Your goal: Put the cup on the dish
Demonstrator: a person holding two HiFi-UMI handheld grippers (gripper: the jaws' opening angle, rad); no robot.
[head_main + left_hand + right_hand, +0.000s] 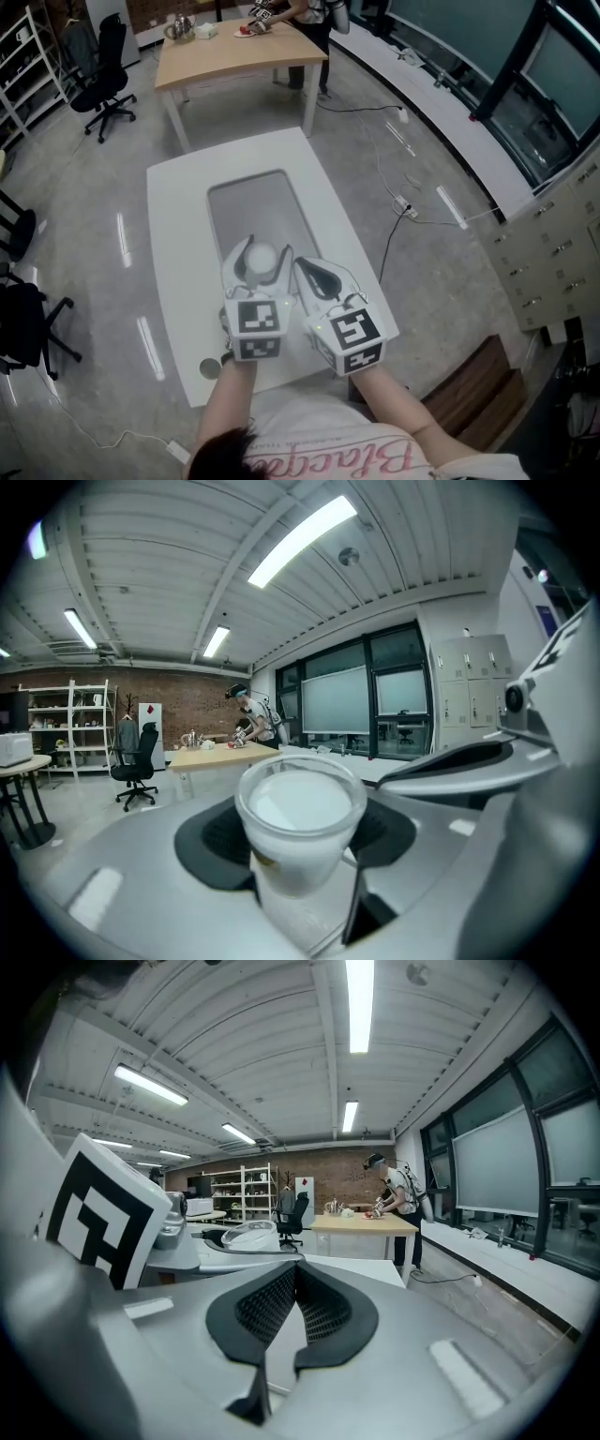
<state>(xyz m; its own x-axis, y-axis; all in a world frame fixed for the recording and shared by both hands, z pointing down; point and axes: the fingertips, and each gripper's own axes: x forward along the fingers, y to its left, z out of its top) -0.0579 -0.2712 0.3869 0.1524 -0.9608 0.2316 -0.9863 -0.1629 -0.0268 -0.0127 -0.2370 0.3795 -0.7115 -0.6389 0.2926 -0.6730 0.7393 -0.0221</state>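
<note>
close under the head camera, the left gripper (266,251) is clamped on the upright cup (261,259) over the white table (178,216). the small round dish (210,368), i believe, lies lower left, behind it. left gripper view: the cup stands between the pads. right gripper view: the right gripper (295,1314) is closed and empty.

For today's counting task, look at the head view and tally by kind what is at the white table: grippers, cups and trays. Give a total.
grippers: 2 (left gripper, right gripper)
white cup: 1
grey tray: 1
Total: 4
</note>
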